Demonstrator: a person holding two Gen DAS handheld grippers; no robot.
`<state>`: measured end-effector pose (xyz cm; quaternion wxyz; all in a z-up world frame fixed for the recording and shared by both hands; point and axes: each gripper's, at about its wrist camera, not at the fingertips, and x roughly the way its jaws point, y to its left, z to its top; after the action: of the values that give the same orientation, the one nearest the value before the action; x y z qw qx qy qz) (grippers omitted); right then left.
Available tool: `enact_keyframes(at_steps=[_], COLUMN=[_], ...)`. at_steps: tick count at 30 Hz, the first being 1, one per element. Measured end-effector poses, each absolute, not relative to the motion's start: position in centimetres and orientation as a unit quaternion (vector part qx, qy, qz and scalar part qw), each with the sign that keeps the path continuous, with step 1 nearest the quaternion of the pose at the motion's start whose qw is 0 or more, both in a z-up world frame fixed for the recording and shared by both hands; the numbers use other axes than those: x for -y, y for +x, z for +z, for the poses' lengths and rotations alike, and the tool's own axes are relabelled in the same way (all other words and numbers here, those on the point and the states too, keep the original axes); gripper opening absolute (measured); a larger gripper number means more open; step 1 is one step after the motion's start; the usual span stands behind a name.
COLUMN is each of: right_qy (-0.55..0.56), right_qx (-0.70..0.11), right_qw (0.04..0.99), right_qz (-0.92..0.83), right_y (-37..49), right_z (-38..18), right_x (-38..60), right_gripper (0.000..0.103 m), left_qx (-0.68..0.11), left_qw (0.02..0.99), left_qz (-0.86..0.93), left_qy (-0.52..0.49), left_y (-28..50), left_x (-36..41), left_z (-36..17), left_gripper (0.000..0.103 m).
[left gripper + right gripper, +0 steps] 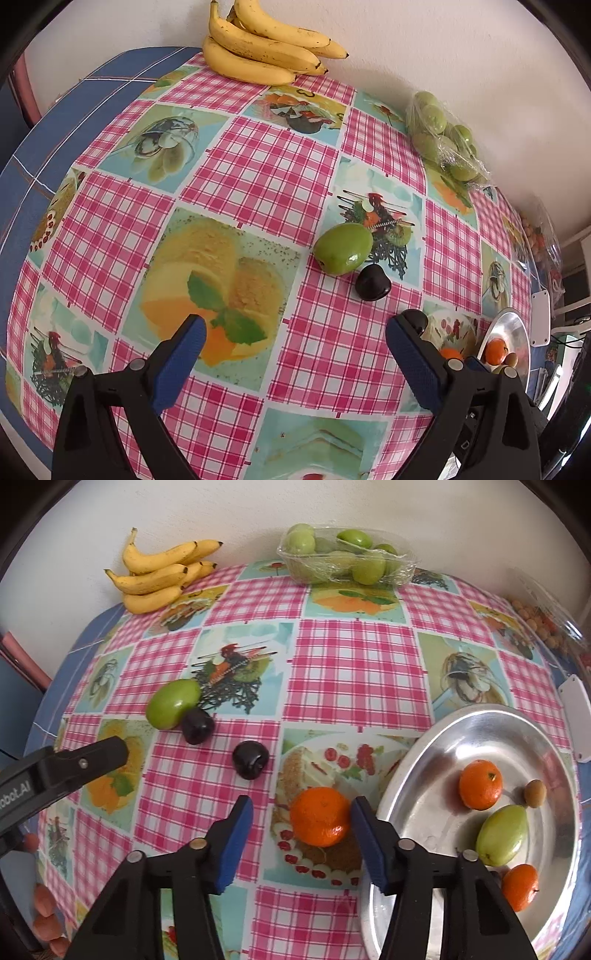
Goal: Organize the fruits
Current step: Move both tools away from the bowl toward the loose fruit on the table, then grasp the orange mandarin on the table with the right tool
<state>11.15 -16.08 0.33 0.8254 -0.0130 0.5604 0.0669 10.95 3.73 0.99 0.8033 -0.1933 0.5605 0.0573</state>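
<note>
The right hand-held gripper (301,834) is spread wide, its blue pads flanking a round orange mandarin (320,816) without clamping it. The mandarin rests on the desk just left of the oval silver metal tray (436,738); being round, it shows no long axis. The left hand-held gripper (295,350) is released and empty.

My left gripper (295,343) hangs above the checked tablecloth (258,166), fingers spread wide, nothing between the blue pads (181,363). Ahead of the fingertips a green fruit (343,248) lies touching a dark plum (373,283) at its right. Bananas (266,44) rest at the far edge against the wall; wrapped green fruits (443,140) far right. A metal dish (511,332) at right holds an orange fruit (495,350).
</note>
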Motion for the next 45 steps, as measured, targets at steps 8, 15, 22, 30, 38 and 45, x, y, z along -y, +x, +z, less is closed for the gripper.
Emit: enact_keyframes(at_steps=[8, 15, 22, 30, 38, 45], right_qy=[-0.065, -0.081, -0.041, -0.004, 0.022, 0.028], right_qx=[-0.56, -0.564, -0.548, -0.549, -0.551, -0.549], right_qw=[0.825, 0.821, 0.834, 0.834, 0.832, 0.833], right_qz=[0.042, 0.036, 0.05, 0.061, 0.061, 0.069], right_y=[11.3, 11.4, 11.2, 12.1, 13.0, 13.3], right_z=[-0.2, -0.6, 1.2, 1.2, 0.7, 0.8], right_x=[15.2, 15.0, 15.5, 15.7, 16.4, 16.3], right_gripper=[0.043, 0.04, 0.04, 0.04, 0.04, 0.04], left_qx=[-0.564, -0.567, -0.561, -0.548, -0.541, -0.544], left_qw=[0.802, 0.802, 0.806, 0.814, 0.821, 0.825], left_qz=[0.059, 0.064, 0.065, 0.078, 0.072, 0.054], left_qy=[-0.186, -0.18, -0.177, -0.177, -0.17, -0.139], left_y=[11.0, 11.2, 11.3, 12.0, 14.0, 15.1], left_x=[-3.3, -3.2, -3.2, -3.4, -3.0, -0.9], left_z=[0.9, 0.7, 0.9, 1.0, 0.6, 0.1], left_gripper=[0.098, 0.098, 0.098, 0.098, 0.086, 0.085])
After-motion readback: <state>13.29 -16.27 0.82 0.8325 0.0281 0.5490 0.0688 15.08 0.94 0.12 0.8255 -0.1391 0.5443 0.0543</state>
